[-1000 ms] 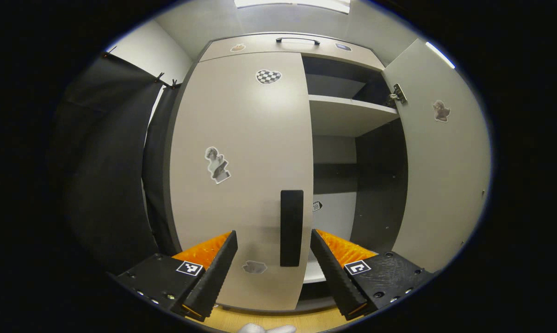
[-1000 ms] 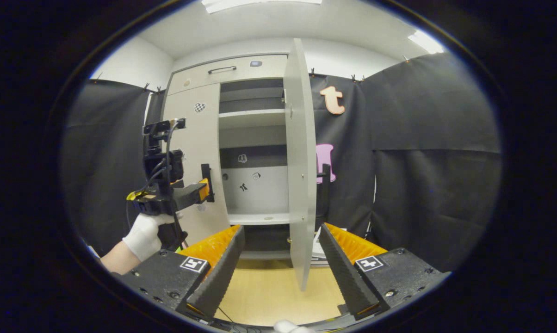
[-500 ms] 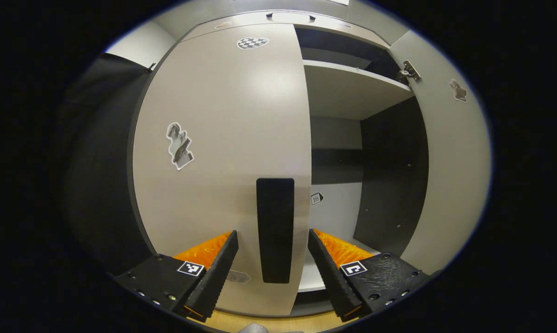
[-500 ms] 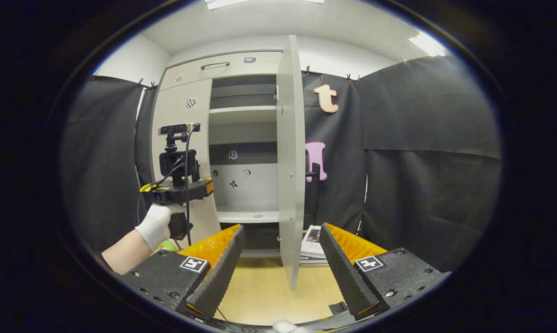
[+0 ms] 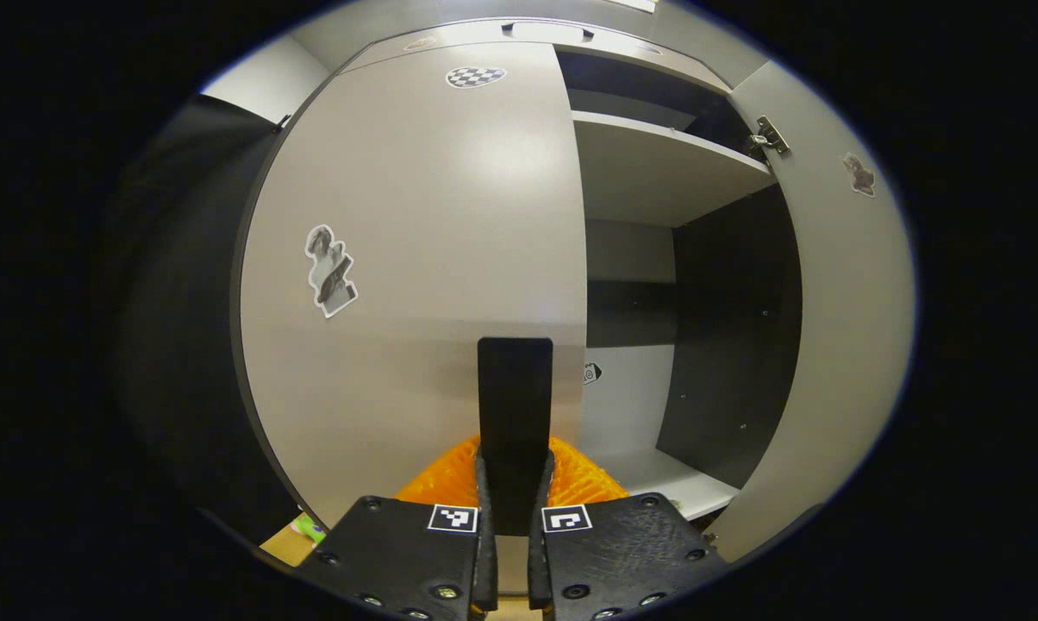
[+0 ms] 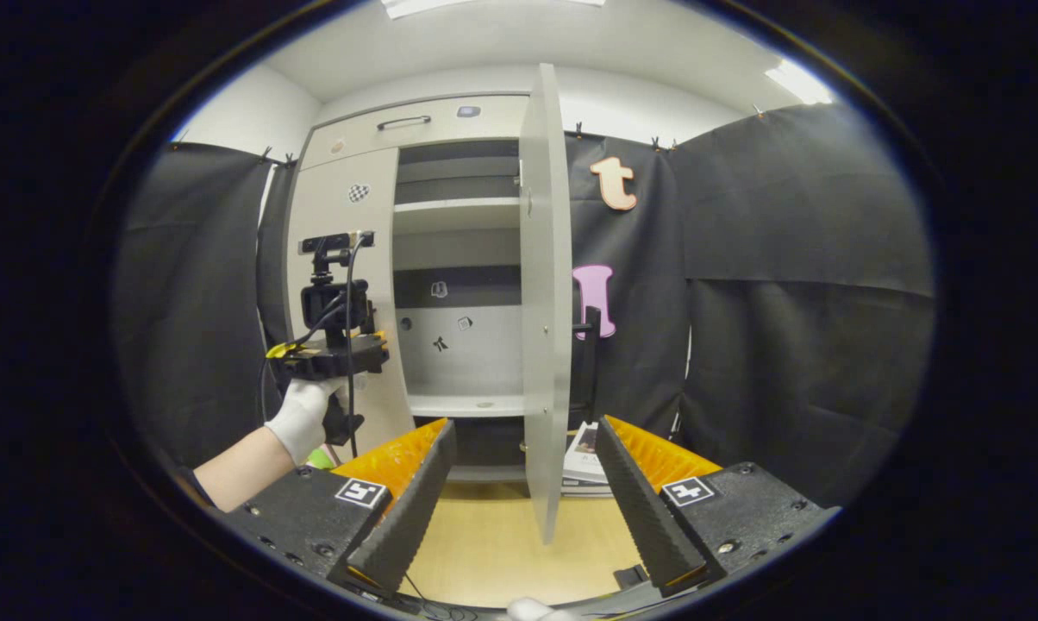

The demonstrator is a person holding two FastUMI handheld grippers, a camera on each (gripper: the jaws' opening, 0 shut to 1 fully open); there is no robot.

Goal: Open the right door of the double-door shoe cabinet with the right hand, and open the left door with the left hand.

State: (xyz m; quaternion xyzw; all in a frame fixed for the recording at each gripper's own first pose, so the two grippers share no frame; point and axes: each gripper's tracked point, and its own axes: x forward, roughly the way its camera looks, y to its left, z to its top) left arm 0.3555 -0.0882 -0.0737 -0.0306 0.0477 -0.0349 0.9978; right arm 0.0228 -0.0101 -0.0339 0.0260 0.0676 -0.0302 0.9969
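Currently, step: left door stage — right door (image 6: 543,293) already swung wide, edge-on in right gripper view.
Left claw (image 5: 509,483): closed narrow on left door's black handle (image 5: 514,405), fingers pinching both sides.
Left door (image 5: 415,259): appears shut against cabinet (image 6: 415,125).
Right claw (image 6: 519,483): spread wide, holding nothing, back from right door.
Next move: judged — pull handle outward, arc about left-side hinge w/ grip kept firm.
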